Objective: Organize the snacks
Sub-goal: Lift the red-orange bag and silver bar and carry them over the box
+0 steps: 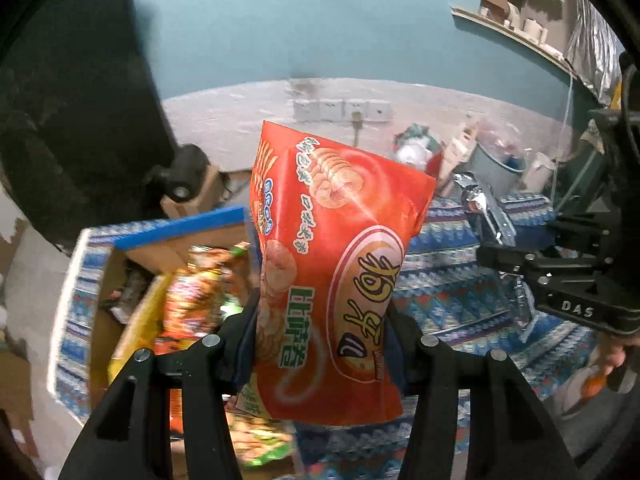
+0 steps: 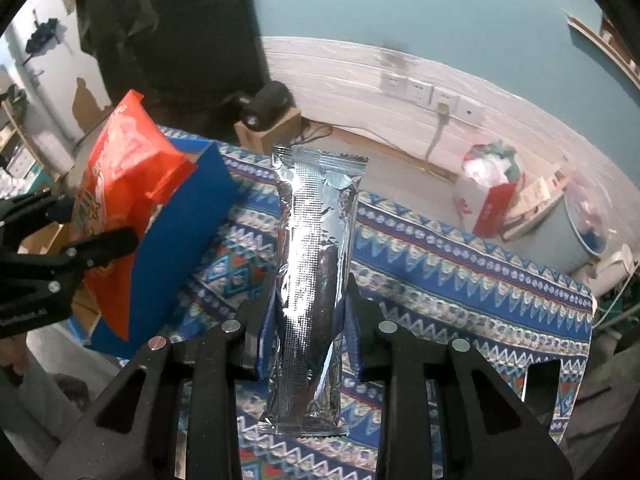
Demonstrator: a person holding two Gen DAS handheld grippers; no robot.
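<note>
Item one: orange snack bag (image 1: 336,272), large, puffy, printed with ring-shaped crisps; clamped near its lower half by the left gripper (image 1: 320,344), jaws part-way closed against its sides, bag standing upright above the table (image 1: 460,292) and just beside the cardboard box (image 1: 120,256). Item two: silver foil packet (image 2: 312,280), long and narrow; pinched at mid-length by the right gripper (image 2: 308,336), jaws drawn in tight on it, packet upright over the patterned cloth. Receptacle: the box, blue-edged, at the table's left end, already carrying several bright snack packs (image 1: 196,292), blurred. Step in hand, as judged: carrying both items toward a sorted place, probably the box. Handling notes: keep the orange bag's grip light enough not to crush its contents, yet firm, as its slick film may slip; lower each item flat rather than dropping; bring the grippers in one after the other so they do not collide over the box.
</note>
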